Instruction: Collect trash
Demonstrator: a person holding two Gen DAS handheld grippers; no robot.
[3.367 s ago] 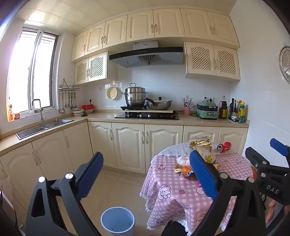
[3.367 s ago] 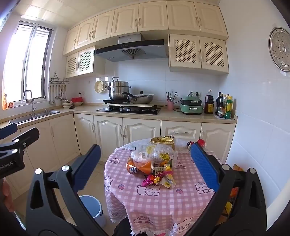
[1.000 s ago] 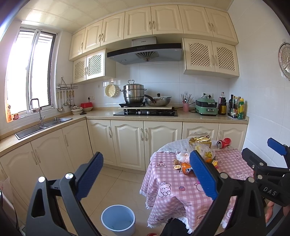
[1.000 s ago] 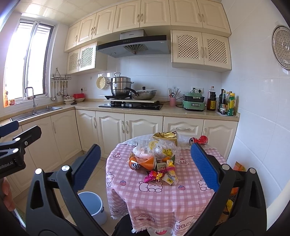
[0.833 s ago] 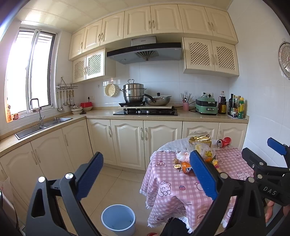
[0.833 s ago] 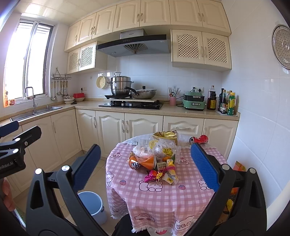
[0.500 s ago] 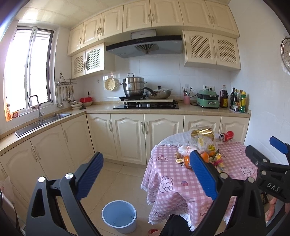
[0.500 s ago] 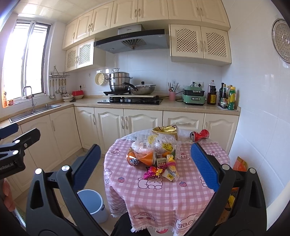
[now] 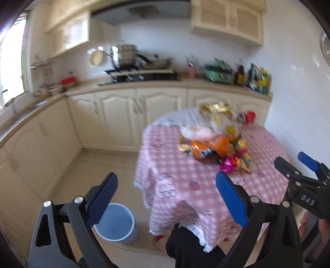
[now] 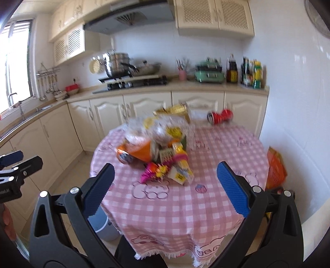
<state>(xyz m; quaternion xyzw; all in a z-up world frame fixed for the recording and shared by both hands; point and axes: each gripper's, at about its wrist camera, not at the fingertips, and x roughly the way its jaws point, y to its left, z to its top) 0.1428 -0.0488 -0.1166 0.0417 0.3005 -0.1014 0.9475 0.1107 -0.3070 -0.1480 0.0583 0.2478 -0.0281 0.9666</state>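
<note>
Pink checked tablecloth [image 10: 177,206] carries heaped trash [image 10: 160,148]; both claws gape, gripping nothing.

1. We find the kitchen brightly lit by daylight; the window [image 10: 15,61] at the left of both views is blown out to white.
2. The left wrist view is heavily smeared by motion: stove [image 9: 142,74], bottles [image 9: 257,79] and the trash [image 9: 210,144] on the table lose all fine detail.
3. The right wrist view is milder, yet the wrappers [image 10: 163,148] and the red can [image 10: 219,116] remain soft.
4. Both pairs of fingers [image 9: 231,198] appear sharp against the blur.
5. Fisheye bending curves the cupboards [image 10: 214,16] and the counter [image 9: 31,111]; dark vignetting fills the corners.
6. The wall tiles [image 10: 299,82] show soft sheen; shadows are faint.
</note>
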